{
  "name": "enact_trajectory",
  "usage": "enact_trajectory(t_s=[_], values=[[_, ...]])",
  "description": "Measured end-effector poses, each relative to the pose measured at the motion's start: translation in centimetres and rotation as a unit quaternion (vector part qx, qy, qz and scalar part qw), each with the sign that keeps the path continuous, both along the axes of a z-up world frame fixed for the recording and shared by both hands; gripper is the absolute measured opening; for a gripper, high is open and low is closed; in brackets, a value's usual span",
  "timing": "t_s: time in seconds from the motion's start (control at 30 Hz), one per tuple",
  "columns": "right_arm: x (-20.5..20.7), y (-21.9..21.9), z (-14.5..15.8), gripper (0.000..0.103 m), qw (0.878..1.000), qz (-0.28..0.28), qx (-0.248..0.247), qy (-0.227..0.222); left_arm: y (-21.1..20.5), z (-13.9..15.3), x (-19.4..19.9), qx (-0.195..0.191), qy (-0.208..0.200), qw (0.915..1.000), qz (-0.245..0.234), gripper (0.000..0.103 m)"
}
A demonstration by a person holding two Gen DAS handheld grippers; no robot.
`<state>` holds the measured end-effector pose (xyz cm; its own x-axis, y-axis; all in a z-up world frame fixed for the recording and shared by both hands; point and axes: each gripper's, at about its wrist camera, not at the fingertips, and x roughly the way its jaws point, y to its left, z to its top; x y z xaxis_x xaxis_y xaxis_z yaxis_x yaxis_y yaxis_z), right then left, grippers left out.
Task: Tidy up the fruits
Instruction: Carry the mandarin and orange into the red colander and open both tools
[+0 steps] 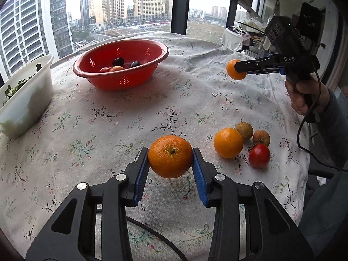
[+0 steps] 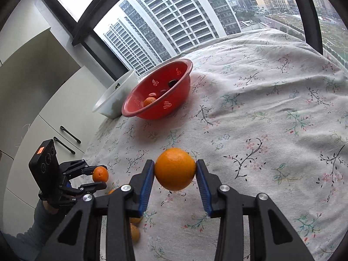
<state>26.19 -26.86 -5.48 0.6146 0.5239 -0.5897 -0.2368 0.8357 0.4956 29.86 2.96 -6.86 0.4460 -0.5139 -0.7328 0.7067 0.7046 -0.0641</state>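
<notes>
Holding an orange in the left gripper and another orange in the right gripper, both fingers clamped above the tabletop; each needed lowering gently inside the red bowl near the far edge.

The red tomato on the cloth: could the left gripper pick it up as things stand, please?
Probably not yet. The left gripper is shut on an orange, so its jaws are full. The red tomato lies uncovered beside another orange, so the way looks free once that load goes into the red colander.

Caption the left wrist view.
Left tongs grip an orange above the tablecloth, red colander beyond.
</notes>
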Motion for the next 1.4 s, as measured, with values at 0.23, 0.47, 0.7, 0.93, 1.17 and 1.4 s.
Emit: enact_trajectory(t_s=[0.23, 0.47, 0.7, 0.93, 1.17, 1.4], values=[[0.5, -1.5, 0.6, 0.042, 1.0, -0.016, -0.001, -0.008, 1.6, 1.5, 1.3, -0.01, -0.013, 0.9995, 0.027, 0.037], [2.0, -1.1, 2.9, 0.042, 0.999, -0.008, -0.02, -0.032, 1.7, 4.9, 5.4, -0.014, -0.038, 0.998, 0.048, 0.037], [5.9, 2.6, 6.7, 0.042, 0.994, 0.032, -0.057, -0.084, -1.3, 6.8, 11.8, -0.011, -0.037, 0.998, 0.05, 0.037], [11.4, 7.5, 7.4, 0.042, 0.987, 0.067, -0.109, -0.099, -4.7, 5.7, 17.6, 0.005, -0.025, 0.9983, 0.052, 0.037], [16.2, 10.2, 5.7, 0.042, 0.98, 0.087, -0.158, -0.081, -6.7, 3.7, 21.4, 0.028, -0.015, 0.9981, 0.053, 0.037], [18.7, 11.7, 3.1, 0.042, 0.969, 0.096, -0.218, -0.059, -7.6, 2.7, 22.7, 0.046, -0.022, 0.9975, 0.049, 0.037]])
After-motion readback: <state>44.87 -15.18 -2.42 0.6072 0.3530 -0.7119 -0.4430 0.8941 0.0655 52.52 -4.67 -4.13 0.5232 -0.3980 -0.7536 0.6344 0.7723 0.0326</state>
